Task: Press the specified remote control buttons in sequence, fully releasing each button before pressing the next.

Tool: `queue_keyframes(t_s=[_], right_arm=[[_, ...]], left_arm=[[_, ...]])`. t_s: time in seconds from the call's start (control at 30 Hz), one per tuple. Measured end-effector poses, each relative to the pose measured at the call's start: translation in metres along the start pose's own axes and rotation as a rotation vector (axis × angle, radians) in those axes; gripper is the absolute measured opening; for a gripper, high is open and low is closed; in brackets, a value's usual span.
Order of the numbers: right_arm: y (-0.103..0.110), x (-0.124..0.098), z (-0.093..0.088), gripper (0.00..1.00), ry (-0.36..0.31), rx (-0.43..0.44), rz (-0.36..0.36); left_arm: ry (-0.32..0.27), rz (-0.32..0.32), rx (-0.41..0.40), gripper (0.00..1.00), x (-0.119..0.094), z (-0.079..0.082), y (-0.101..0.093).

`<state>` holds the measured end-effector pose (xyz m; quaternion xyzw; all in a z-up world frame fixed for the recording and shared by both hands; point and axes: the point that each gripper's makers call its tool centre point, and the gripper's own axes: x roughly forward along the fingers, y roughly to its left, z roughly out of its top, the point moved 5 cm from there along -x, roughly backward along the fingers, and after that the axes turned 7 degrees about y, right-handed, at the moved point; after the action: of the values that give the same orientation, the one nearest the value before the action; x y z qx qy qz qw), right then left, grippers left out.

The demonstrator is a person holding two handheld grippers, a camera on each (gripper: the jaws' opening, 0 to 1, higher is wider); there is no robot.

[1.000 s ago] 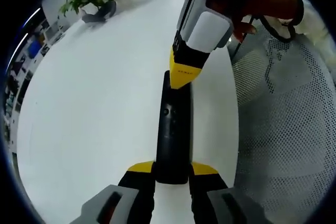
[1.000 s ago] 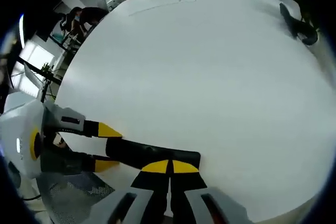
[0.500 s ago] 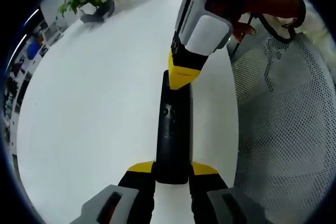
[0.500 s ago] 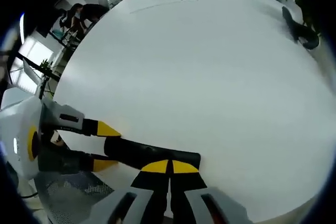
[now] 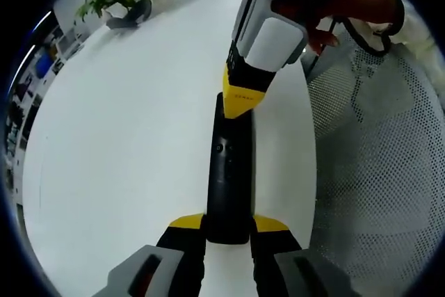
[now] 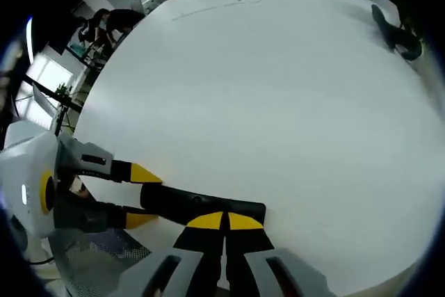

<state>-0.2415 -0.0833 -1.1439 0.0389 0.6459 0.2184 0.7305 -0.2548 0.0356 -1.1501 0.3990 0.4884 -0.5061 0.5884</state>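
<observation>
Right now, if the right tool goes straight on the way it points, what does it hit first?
The black remote control. The right tool is shut, its yellow tips already at the remote's top face near its far end. Whether they touch it is unclear. The left tool grips the other end.

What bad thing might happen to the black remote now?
The remote lies near the table's edge, so a hard push might slide it off. The left gripper clamps only its near end, so it may twist. The shut right gripper bears on the far end and might hit a wrong button.
</observation>
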Motion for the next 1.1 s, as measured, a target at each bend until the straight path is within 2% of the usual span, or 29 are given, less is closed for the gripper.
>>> queue_keyframes(t_s=[0.27, 0.37, 0.57, 0.83, 1.1], right_arm=[[-0.004, 0.0, -0.001, 0.0, -0.028, 0.073, 0.053], [-0.003, -0.001, -0.001, 0.0, -0.031, 0.075, 0.058], [0.001, -0.002, -0.001, 0.0, -0.031, 0.04, 0.034], [0.009, -0.001, 0.006, 0.0, -0.054, 0.012, 0.05], [0.011, 0.003, 0.007, 0.0, -0.035, -0.001, 0.034]], left_arm=[[0.011, 0.005, 0.001, 0.24, 0.0, 0.0, 0.0], [0.006, 0.005, 0.0, 0.24, 0.0, 0.0, 0.0], [0.004, 0.004, 0.0, 0.24, 0.0, 0.0, 0.0], [0.003, 0.001, -0.001, 0.24, 0.0, 0.0, 0.0], [-0.002, -0.005, -0.004, 0.24, 0.0, 0.0, 0.0]])
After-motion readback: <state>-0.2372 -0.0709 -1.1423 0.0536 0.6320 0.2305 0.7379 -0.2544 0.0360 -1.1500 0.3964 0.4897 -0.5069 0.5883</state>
